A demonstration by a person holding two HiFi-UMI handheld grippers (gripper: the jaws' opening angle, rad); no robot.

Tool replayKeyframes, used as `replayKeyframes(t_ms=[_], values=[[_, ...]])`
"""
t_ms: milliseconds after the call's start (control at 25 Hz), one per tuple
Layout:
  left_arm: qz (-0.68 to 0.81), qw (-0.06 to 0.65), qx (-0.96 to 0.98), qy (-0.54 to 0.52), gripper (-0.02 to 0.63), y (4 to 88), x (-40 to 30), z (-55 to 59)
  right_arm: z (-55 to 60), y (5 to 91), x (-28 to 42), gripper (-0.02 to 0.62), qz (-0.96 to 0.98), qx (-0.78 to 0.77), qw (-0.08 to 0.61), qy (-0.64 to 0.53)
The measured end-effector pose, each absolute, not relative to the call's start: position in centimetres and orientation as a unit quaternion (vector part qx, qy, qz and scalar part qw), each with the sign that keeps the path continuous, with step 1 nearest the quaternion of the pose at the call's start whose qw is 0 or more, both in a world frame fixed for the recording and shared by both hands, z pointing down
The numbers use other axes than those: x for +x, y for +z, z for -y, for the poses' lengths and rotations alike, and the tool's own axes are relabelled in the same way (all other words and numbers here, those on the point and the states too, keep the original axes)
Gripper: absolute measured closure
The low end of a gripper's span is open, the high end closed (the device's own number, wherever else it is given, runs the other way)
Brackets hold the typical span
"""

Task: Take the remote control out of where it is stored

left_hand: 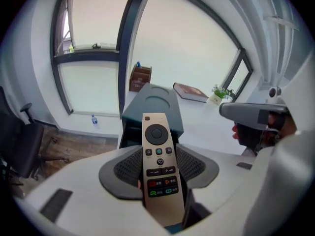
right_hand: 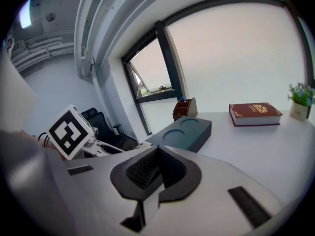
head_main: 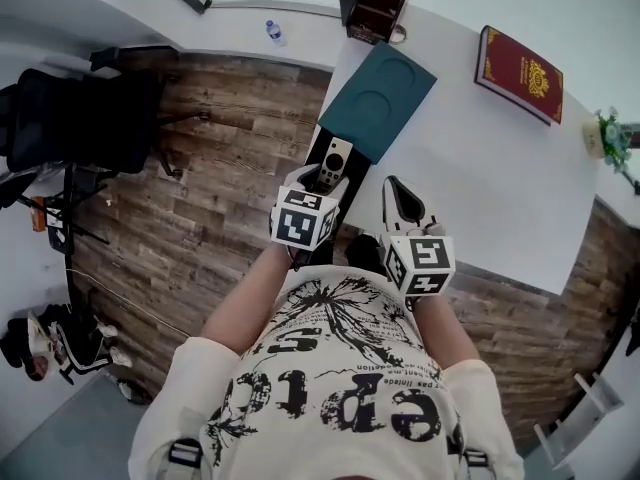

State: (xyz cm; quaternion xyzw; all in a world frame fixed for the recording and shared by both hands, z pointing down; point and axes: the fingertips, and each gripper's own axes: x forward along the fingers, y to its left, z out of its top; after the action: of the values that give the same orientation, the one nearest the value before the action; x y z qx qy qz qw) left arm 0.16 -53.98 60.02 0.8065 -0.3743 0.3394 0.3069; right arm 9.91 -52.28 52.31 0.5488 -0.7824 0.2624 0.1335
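One remote control (left_hand: 158, 132) | clamped between left hand-held gripper (left_hand: 159, 156) jaws | right hand-held gripper (right_hand: 156, 155) closed

Cream T-shirt (head_main: 330, 368), black butterfly and lettering print.

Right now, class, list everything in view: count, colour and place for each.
remote control: one, pale gold, between the jaws of the left gripper
box: one, teal, two round hollows, corner of the table
book: one, red, on table
pen holder: one, brown, table's far end
plant: one, green, table edge
bottle: one, clear, beyond the table
chair: one, black, on floor
left gripper: one, white, gripping the remote control
right gripper: one, white, jaws together, empty
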Motion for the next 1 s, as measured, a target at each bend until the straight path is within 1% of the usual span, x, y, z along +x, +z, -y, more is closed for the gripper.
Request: replayKeyframes(t_ms=[160,400,560,760,880,1000], values=[[0.391,0.272,0.833,0.280,0.385,55.0,0.4,55.2,52.9,49.7,9.9,0.594,0.786,0.560,0.118,0.235],[0.412,0.199,0.869,0.188,0.385,47.0,0.2,56.9,53.7,45.2,9.5,0.594,0.792,0.576,0.094,0.182],[0.436,0.135,0.881,0.126,0.385,41.7,-0.7,57.6,53.9,42.4,8.9,0.594,0.791,0.587,0.078,0.152],[0.445,0.053,0.893,0.045,0.385,35.3,-1.4,58.1,54.1,38.0,9.3,0.594,0.782,0.615,0.040,0.096],[0.448,0.014,0.894,0.009,0.385,32.4,-1.8,57.8,54.2,36.1,9.2,0.594,0.779,0.622,0.029,0.071],[0.447,-0.005,0.894,-0.017,0.385,30.8,-2.1,57.4,54.2,34.8,9.2,0.594,0.773,0.632,0.019,0.052]])
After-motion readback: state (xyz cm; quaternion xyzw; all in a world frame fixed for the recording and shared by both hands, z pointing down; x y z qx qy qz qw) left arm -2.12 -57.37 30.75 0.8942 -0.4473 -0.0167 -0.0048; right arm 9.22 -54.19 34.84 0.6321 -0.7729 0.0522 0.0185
